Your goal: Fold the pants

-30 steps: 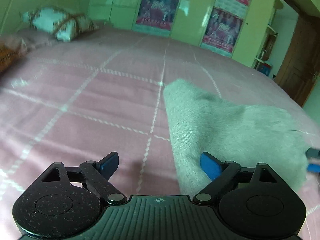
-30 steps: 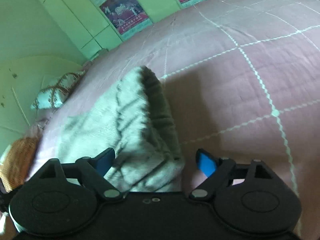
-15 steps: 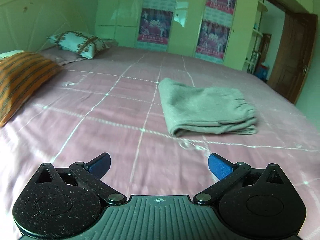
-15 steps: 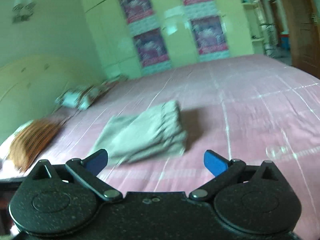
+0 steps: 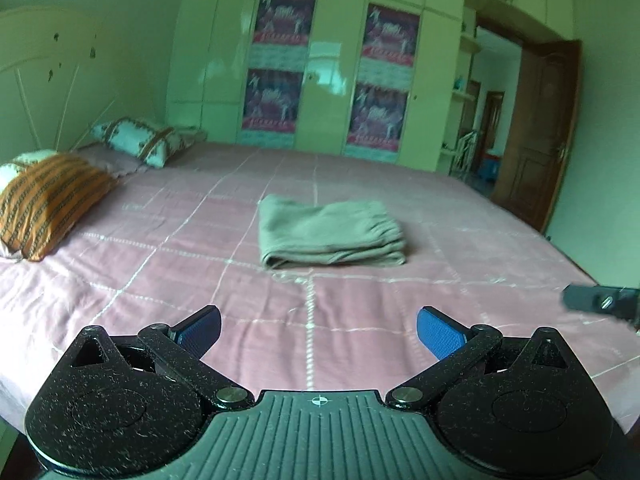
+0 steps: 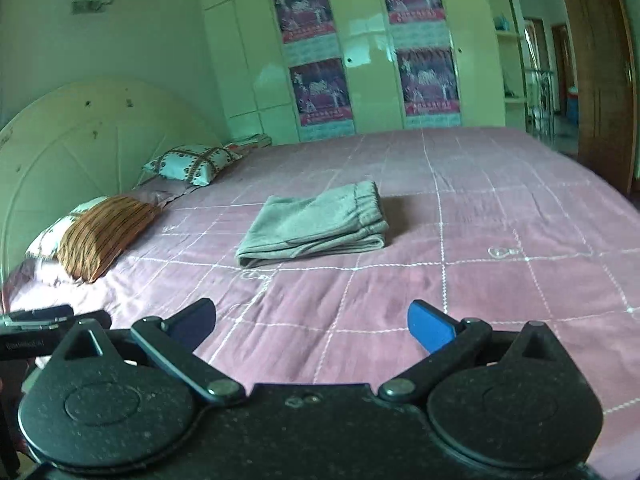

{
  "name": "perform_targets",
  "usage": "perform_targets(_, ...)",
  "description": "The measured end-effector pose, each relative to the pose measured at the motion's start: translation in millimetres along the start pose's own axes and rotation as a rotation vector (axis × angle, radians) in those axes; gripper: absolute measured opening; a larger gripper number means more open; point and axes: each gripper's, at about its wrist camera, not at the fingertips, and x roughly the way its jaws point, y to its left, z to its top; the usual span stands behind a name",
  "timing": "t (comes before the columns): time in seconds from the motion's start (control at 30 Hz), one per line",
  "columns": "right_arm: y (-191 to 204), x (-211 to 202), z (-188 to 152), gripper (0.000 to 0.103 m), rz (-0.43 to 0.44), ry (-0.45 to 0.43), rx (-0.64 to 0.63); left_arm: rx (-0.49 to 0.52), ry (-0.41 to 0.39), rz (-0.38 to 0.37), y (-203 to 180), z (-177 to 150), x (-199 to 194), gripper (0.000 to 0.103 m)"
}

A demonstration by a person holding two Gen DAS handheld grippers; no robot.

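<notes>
Grey and already stacked in neat layers, the pants [image 5: 330, 232] are lying in the middle of the pink bedspread [image 5: 160, 280] in the left wrist view, well apart from the left gripper [image 5: 318, 330], whose blue fingers are standing spread and holding nothing. In the right wrist view the same bundle is sitting square on the bed, waistband end to the right, while the right gripper [image 6: 312, 322] is hanging back, equally spread and empty. The folding is looking finished, with nothing apparently left.
</notes>
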Motion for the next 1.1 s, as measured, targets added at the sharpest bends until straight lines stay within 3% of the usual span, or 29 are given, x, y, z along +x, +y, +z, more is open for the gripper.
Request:
perform_targets(0.13, 15, -24, 4, 0.097, -0.007, -0.026, -0.059, 0.082, -0.055, 0.022, -21, 13, -30, 0.103)
perform_targets(0.27, 17, -54, 15, 0.097, -0.027, -0.097, -0.078, 0.056, -0.093, 0.014, -27, 20, -57, 0.103)
perform_targets(0.43, 7, -66, 18, 0.097, -0.045, -0.119, -0.058, 0.043, -0.109, 0.022, -30, 20, -73, 0.103)
perform_targets(1.1, 9, -71, 19, 0.097, -0.039, -0.147, -0.037, 0.040, -0.124, 0.005, -36, 22, -75, 0.103)
